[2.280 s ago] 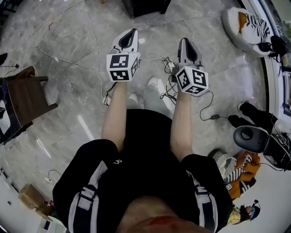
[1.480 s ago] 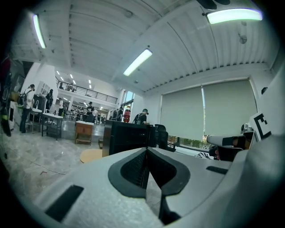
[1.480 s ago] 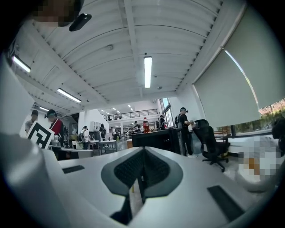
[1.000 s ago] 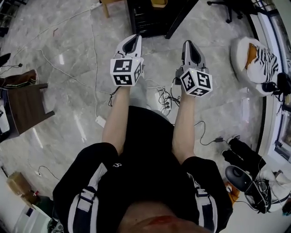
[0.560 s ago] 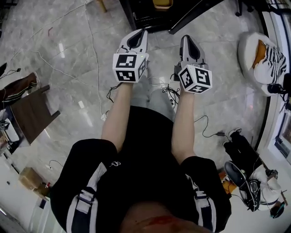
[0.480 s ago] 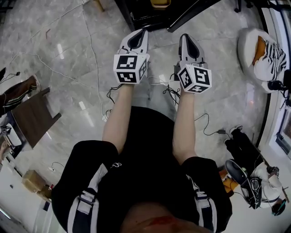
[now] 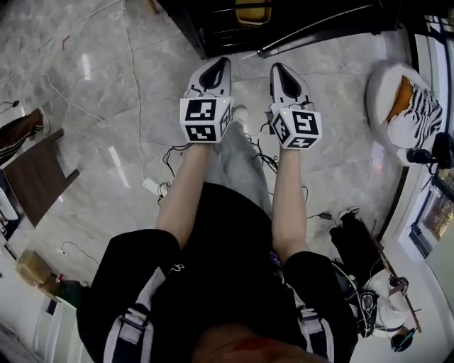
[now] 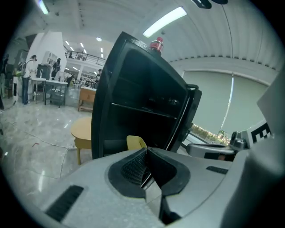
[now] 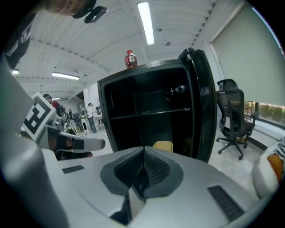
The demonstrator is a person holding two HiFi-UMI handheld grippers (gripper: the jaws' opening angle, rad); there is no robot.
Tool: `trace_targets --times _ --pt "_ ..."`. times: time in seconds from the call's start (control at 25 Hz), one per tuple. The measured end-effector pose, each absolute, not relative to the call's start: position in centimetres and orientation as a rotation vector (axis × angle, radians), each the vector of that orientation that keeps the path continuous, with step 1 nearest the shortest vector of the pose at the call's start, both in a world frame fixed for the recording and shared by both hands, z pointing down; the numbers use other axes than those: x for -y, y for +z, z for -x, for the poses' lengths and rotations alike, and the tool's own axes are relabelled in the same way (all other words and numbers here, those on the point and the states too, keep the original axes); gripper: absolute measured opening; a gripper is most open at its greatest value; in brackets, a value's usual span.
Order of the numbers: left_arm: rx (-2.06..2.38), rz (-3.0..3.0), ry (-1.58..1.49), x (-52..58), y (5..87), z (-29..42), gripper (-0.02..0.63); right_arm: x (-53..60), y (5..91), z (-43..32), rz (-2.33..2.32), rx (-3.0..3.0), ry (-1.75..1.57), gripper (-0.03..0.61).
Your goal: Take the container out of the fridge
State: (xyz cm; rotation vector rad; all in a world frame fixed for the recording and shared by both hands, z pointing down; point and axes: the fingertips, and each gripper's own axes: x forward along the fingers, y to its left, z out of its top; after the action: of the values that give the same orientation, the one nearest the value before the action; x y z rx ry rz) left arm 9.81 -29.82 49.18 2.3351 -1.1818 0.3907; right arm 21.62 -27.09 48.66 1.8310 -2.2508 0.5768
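A black fridge [image 9: 147, 111] stands ahead with its door [image 9: 202, 107] swung open to the right. Low inside it sits a yellow container [image 9: 163, 145], also seen in the left gripper view as a yellow container [image 8: 136, 142] and at the top of the head view as a yellow container [image 7: 253, 12]. My left gripper [image 7: 215, 69] and right gripper [image 7: 280, 71] are held side by side in front of the fridge [image 7: 234, 28], short of it. Both are shut with nothing between the jaws.
A red bottle [image 9: 129, 59] stands on top of the fridge. A round wooden stool [image 8: 84, 131] is left of it, an office chair [image 9: 231, 118] to the right. Cables [image 7: 135, 85] cross the marble floor. A brown chair [image 7: 35, 177] is at left, a striped cushion [image 7: 408, 113] at right.
The person has walked forward: the fridge has come into view at the top and drawn nearer. Both grippers stay shut and have moved a little closer together.
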Motion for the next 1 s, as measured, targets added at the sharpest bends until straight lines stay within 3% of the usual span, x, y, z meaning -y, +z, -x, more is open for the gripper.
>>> trace_targets --times 0.88,1.0 --pt "1.279 -2.185 0.403 29.7 59.2 -6.5 0.011 38.3 64.4 -20.3 -1.18 2.147 0.234 0.02" --pt "1.281 -2.179 0.413 29.6 59.1 -6.1 0.011 40.1 64.9 -20.4 -1.145 2.102 0.187 0.095"
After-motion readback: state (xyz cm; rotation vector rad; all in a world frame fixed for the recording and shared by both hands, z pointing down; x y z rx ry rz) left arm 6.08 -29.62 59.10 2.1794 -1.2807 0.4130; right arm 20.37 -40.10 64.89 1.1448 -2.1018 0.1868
